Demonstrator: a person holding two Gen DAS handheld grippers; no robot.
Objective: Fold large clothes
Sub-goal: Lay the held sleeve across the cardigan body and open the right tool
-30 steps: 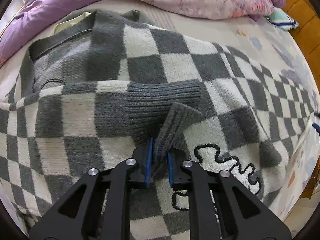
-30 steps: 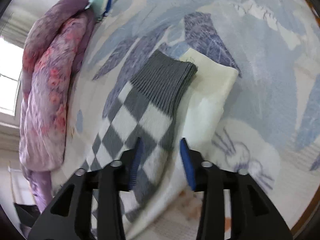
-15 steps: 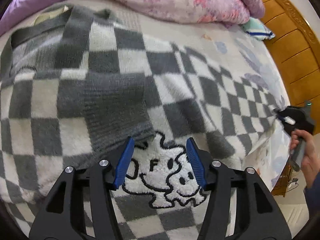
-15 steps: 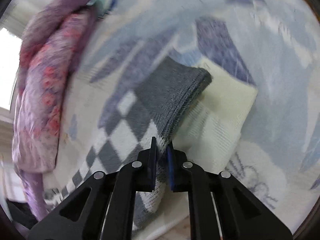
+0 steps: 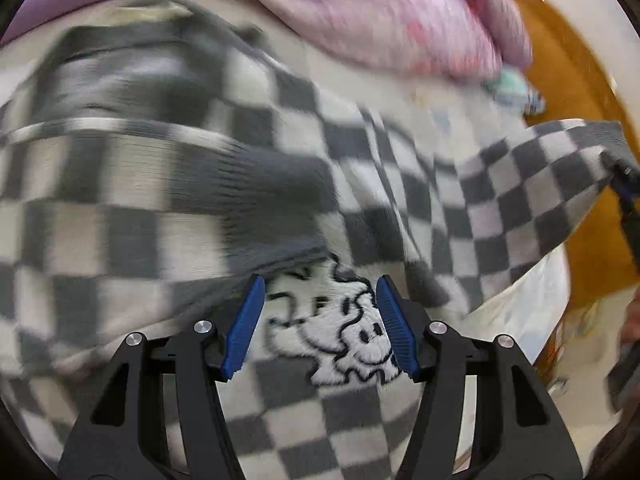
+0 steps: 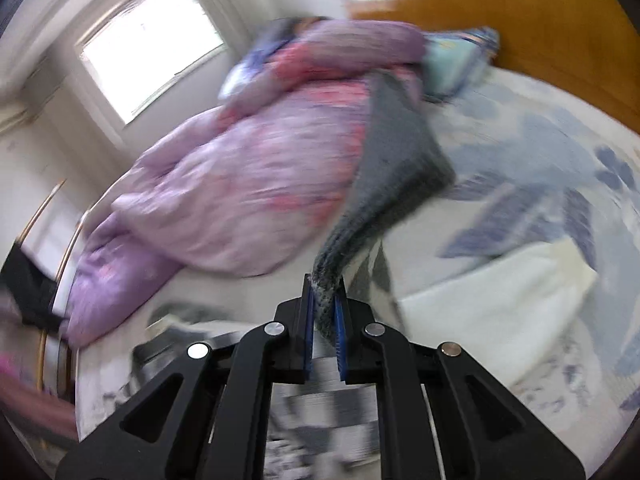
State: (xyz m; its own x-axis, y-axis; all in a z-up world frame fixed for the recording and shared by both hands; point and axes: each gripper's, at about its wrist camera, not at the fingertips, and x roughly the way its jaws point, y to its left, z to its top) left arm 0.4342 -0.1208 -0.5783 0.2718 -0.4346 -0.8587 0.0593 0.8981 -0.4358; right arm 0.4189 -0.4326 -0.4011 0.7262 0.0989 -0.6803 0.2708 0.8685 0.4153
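Observation:
A grey and white checkered sweater (image 5: 132,208) lies spread on the bed, with a white cartoon patch (image 5: 344,332) on its front. One sleeve lies folded across the body, its grey cuff (image 5: 260,200) near the patch. My left gripper (image 5: 320,328) is open and empty just above the patch. My right gripper (image 6: 323,320) is shut on the grey cuff (image 6: 384,184) of the other sleeve and holds it lifted off the bed. That raised sleeve (image 5: 532,184) also shows at the right of the left wrist view. Both views are blurred.
A pink and purple quilt (image 6: 240,176) is heaped along the far side of the bed. A wooden headboard (image 6: 540,20) stands at the right. A white cloth (image 6: 492,304) lies on the flowered sheet (image 6: 560,168). A window (image 6: 152,44) is behind.
My left gripper let go of the first sleeve's cuff and opened. My right gripper shut on the other sleeve's cuff and lifted it off the bed, swinging toward the sweater's body.

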